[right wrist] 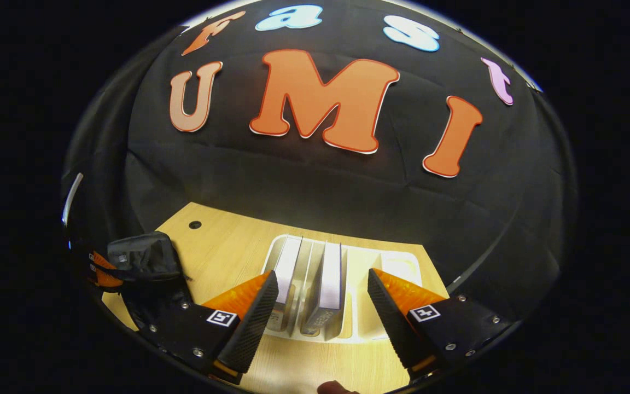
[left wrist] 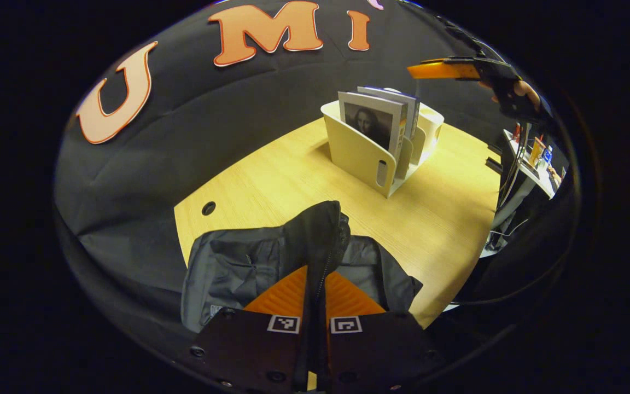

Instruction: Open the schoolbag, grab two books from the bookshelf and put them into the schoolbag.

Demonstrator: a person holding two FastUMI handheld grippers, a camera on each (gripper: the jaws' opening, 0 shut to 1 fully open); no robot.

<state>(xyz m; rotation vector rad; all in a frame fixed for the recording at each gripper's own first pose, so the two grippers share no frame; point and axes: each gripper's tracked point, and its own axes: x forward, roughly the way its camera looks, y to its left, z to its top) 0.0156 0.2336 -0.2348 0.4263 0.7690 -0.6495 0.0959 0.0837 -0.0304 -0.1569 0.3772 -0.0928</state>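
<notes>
In the left gripper view my left gripper [left wrist: 316, 273] is shut on a raised fold of the dark schoolbag [left wrist: 238, 262], along its zipper edge. Beyond it on the wooden table stands a cream bookshelf [left wrist: 359, 156] with upright books [left wrist: 375, 123]. The right gripper [left wrist: 446, 69] hovers high above the shelf, held by a hand [left wrist: 525, 90]. In the right gripper view my right gripper [right wrist: 323, 306] is open and looks down on the bookshelf [right wrist: 402, 262]. Two books [right wrist: 287, 265] [right wrist: 330, 273] stand between its spread fingers without touching them. The schoolbag [right wrist: 143, 254] lies at the left.
The wooden table [left wrist: 430, 219] has a cable hole [left wrist: 209, 208] near its far left corner. The black cloth wall runs close behind the shelf. Beyond the table's right edge sits a cluttered desk [left wrist: 536, 164] with cables.
</notes>
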